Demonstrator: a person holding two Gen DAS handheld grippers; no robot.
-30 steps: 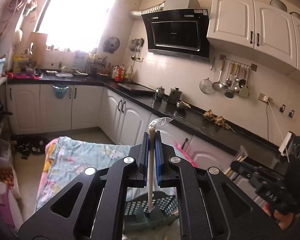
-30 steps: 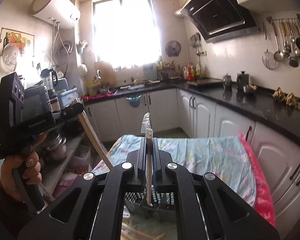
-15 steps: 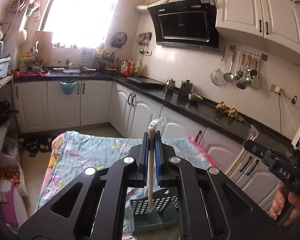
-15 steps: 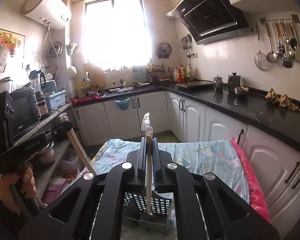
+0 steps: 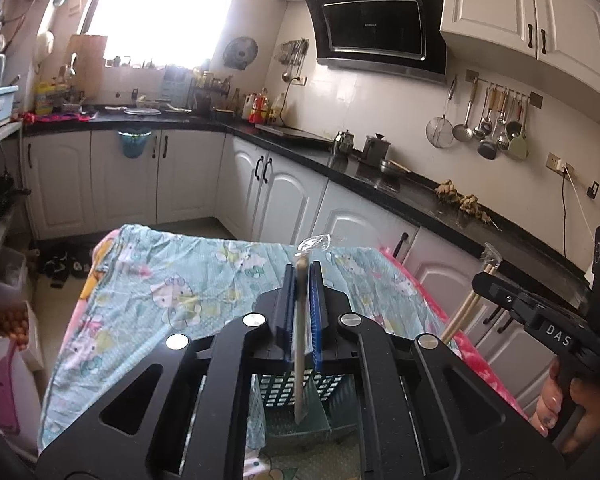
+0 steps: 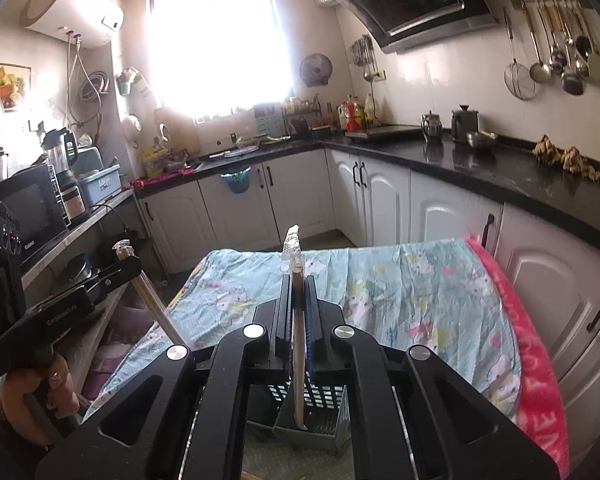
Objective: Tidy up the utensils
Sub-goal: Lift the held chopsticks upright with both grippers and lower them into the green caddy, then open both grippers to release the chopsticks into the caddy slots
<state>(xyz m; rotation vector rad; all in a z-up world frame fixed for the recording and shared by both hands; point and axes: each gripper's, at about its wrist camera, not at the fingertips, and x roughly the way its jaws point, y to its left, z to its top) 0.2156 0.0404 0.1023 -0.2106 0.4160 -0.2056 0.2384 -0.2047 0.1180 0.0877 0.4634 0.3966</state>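
Each black gripper, left (image 5: 300, 284) and right (image 6: 298, 292), was clamped on slim, plastic-wrapped wooden chopsticks (image 5: 300, 340), long axes running 12 to 6 o'clock, lower tips over the perforated green utensil basket (image 6: 319, 420).

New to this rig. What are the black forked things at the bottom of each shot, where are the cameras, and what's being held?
No robot here: a person carries a handheld two-finger gripper in each hand, with a fisheye camera on each looking forward along its fingers. The black forked shape is that gripper's own body.

In the left wrist view, the left gripper is shut on a pair of wrapped wooden chopsticks, upright above a dark green perforated plastic utensil basket. The right gripper and the hand holding it show at the edge.

The right wrist view mirrors this: the right gripper is shut on a second wrapped chopstick pair over the same basket, which stands on a table with a light blue cartoon-print cloth. Kitchen counters sit behind.
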